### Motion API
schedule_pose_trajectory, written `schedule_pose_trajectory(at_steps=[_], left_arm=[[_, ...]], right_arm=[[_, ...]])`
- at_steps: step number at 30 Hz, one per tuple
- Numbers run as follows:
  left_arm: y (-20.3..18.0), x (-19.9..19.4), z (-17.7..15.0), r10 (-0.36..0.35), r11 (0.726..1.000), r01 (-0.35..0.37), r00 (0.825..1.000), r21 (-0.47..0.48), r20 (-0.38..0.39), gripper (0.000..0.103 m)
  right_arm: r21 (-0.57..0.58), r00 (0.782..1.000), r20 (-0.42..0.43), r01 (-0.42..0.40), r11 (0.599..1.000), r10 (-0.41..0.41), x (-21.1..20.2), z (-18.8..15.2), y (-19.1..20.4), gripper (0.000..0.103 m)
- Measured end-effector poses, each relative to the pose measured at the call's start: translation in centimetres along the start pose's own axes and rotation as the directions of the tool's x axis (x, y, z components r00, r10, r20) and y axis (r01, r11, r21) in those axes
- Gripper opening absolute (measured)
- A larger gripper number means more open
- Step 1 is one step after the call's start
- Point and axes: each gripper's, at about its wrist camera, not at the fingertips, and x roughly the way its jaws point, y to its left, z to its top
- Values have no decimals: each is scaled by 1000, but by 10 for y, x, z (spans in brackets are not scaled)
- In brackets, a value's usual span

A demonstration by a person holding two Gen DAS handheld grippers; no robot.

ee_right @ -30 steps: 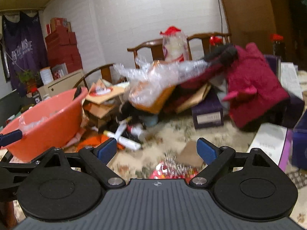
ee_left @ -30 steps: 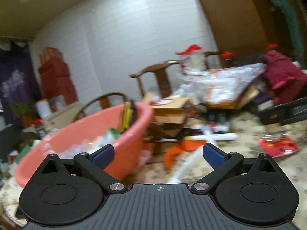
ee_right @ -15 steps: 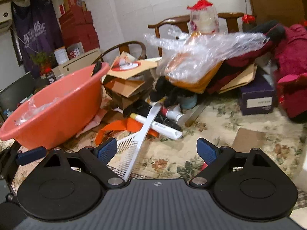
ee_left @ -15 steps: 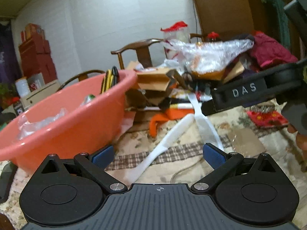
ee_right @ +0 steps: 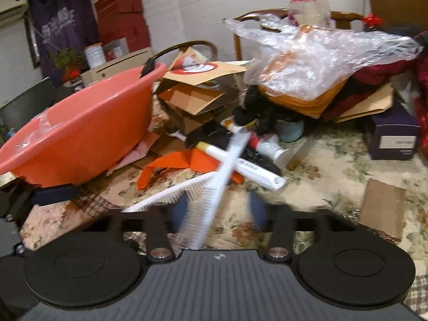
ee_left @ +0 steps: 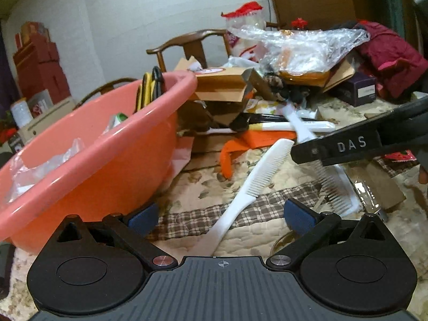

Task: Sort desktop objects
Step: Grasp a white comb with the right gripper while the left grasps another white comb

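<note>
Two white combs lie crossed on the quilted tabletop. In the left wrist view one comb [ee_left: 254, 182] runs between my open left gripper [ee_left: 219, 215], its handle under the jaws. The second comb [ee_left: 331, 187] lies right of it, under the right gripper's finger [ee_left: 339, 147]. In the right wrist view the right gripper [ee_right: 218, 210] is blurred, its jaws narrowed around the second comb [ee_right: 214, 195] without clearly pinching it. The first comb [ee_right: 171, 195] lies to its left. A salmon plastic basin [ee_left: 88, 144] with plastic wrap inside stands on the left.
A pile of cardboard boxes [ee_right: 198, 99], a plastic-wrapped orange package [ee_right: 307, 80], a white tube [ee_right: 248, 165], orange cloth [ee_right: 187, 163] and a dark box [ee_right: 396, 136] crowd the back. A brown card [ee_right: 382, 206] lies at the right. Wooden chairs stand behind.
Both grippers have dropped low toward the tabletop and the combs. The right gripper's jaws have narrowed from wide open around the second comb. The left gripper stays open.
</note>
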Motion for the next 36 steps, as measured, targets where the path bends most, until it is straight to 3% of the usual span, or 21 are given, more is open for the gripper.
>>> schedule_pose_trajectory(at_steps=[6, 9, 12, 14, 16, 17, 19, 23, 24, 25, 27, 30, 31, 32, 33, 35, 36], left_arm=[[8, 13, 5, -46, 998, 45, 998, -49, -36, 102], [9, 15, 6, -71, 995, 68, 997, -72, -42, 98], [13, 15, 7, -151, 981, 144, 988, -127, -41, 75], [6, 12, 8, -142, 985, 138, 989, -102, -32, 56], [0, 7, 8, -181, 980, 178, 983, -90, -20, 36], [-4, 6, 9, -176, 981, 173, 984, -83, -20, 35], [-9, 4, 9, -192, 978, 191, 981, -80, -14, 21], [-15, 2, 9, -175, 981, 173, 985, -89, -11, 14], [-14, 1, 9, -179, 979, 177, 984, -101, -12, 14], [-14, 1, 9, -178, 979, 176, 984, -105, -12, 13], [-16, -1, 8, -154, 985, 152, 988, -84, -13, 13], [-20, -3, 7, -128, 991, 127, 992, -41, -14, 13], [-21, -3, 7, -124, 992, 123, 992, -31, -11, 18], [-21, -2, 7, -123, 992, 122, 992, -29, -12, 33], [-21, -2, 6, -118, 993, 118, 993, -24, -9, 37], [-25, 0, 6, -32, 999, 32, 999, 15, 4, 77], [-27, 2, 6, 13, 999, -13, 1000, 32, 12, 84]], right_arm=[[-2, 999, -1, -37, 999, 37, -3, -1, 0, 13], [-11, 1000, 28, -12, 1000, 12, -12, 0, -2, 11], [-1, 997, 68, 19, 1000, -19, -21, 4, -11, 11], [13, 997, 80, 22, 1000, -23, -24, 5, -16, 11], [23, 995, 91, 25, 999, -27, -27, 5, -18, 12], [27, 995, 96, 23, 999, -26, -28, 4, -19, 13], [38, 994, 107, 25, 999, -29, -32, 4, -21, 13], [40, 994, 103, 41, 998, -45, -36, 2, -25, 13], [47, 994, 95, 47, 998, -51, -36, 2, -26, 21], [57, 996, 82, 32, 998, -37, -35, 0, -29, 52], [86, 998, 63, -5, 996, 0, -33, -3, -32, 93], [39, 996, 75, 51, 998, -54, -30, -5, -24, 92], [23, 996, 63, 62, 998, -64, -27, -4, -21, 92], [11, 997, 50, 56, 998, -56, -23, -3, -19, 92], [-2, 998, 36, 46, 999, -46, -20, -3, -17, 92], [-31, 998, 2, 62, 998, -61, -10, -3, -12, 93], [-52, 997, -8, 77, 996, -77, -6, -3, -8, 94]])
